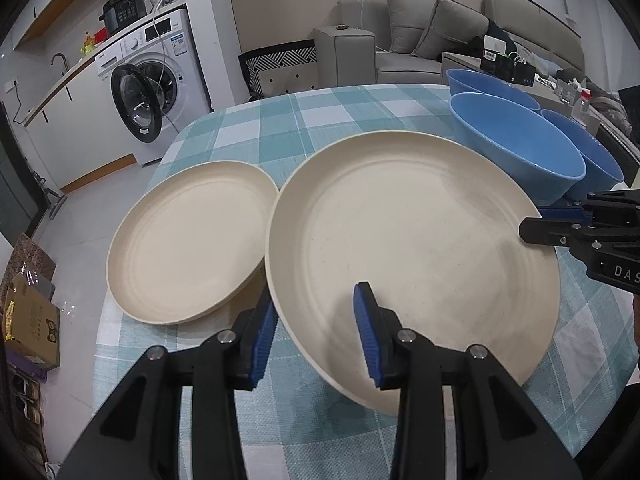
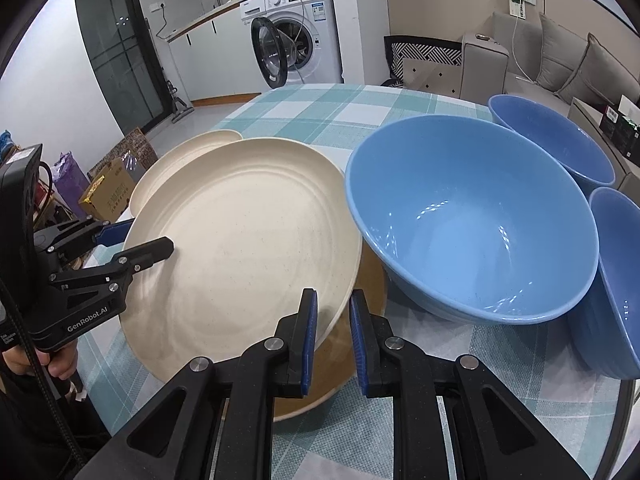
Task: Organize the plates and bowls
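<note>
A large cream plate [image 1: 412, 248] is lifted and tilted above the checked table, also in the right wrist view [image 2: 244, 240]. My left gripper [image 1: 316, 332] straddles its near rim, one finger under, one on top. My right gripper [image 2: 333, 328] straddles the opposite rim; it shows in the left view [image 1: 560, 224]. A second cream plate [image 1: 184, 240] lies to the left. Another plate [image 2: 344, 344] lies under the lifted one. Three blue bowls stand right: a big one [image 2: 472, 232], one behind [image 2: 552, 140], one at the right edge [image 2: 616, 280].
The table with a teal checked cloth [image 1: 320, 120] ends at a rounded far edge. A washing machine [image 1: 156, 80] with its door open stands beyond on the left, a grey sofa [image 1: 420, 32] on the right. Boxes [image 1: 32, 320] lie on the floor left.
</note>
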A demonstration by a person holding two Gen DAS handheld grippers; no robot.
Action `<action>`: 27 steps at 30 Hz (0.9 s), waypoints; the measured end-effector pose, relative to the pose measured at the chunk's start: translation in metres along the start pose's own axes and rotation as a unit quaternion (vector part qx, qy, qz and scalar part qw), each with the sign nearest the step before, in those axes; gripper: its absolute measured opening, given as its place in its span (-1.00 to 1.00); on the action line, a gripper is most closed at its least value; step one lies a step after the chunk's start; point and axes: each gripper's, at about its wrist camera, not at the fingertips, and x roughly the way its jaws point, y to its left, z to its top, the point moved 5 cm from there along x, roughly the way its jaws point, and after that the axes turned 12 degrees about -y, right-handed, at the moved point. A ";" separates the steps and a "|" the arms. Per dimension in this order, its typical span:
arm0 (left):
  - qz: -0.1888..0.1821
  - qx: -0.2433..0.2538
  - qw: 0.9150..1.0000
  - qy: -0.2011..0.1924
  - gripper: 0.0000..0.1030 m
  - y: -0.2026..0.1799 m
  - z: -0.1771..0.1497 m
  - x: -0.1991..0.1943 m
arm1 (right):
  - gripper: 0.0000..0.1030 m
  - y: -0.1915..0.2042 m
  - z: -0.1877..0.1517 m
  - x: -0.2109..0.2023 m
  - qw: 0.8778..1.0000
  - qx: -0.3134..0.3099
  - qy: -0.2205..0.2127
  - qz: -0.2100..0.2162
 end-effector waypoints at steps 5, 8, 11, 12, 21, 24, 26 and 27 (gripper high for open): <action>-0.001 0.003 1.000 0.004 -0.29 -0.002 -0.002 0.002 | -0.68 0.001 -0.004 0.002 1.000 -0.012 0.010 -0.012; -0.001 0.006 1.000 0.007 -0.29 -0.003 -0.004 0.003 | -0.68 0.000 -0.008 0.003 1.000 -0.017 0.017 -0.018; -0.001 0.009 1.000 0.008 -0.29 -0.005 -0.005 0.004 | -0.68 0.000 -0.011 0.004 0.999 -0.024 0.022 -0.024; -0.002 0.010 1.000 0.009 -0.29 -0.006 -0.005 0.004 | -0.68 0.001 -0.011 0.006 0.999 -0.027 0.025 -0.027; -0.003 0.020 1.000 0.016 -0.28 -0.009 -0.009 0.006 | -0.68 0.000 -0.017 0.004 0.998 -0.041 0.033 -0.042; -0.002 0.024 1.000 0.019 -0.27 -0.009 -0.010 0.008 | -0.68 0.000 -0.020 0.002 0.998 -0.041 0.035 -0.044; 0.000 0.028 0.999 0.019 -0.26 -0.009 -0.011 0.008 | -0.67 0.000 -0.020 0.001 0.997 -0.043 0.036 -0.045; -0.001 0.030 0.999 0.018 -0.24 -0.010 -0.010 0.008 | -0.67 0.000 -0.020 0.001 0.997 -0.045 0.036 -0.048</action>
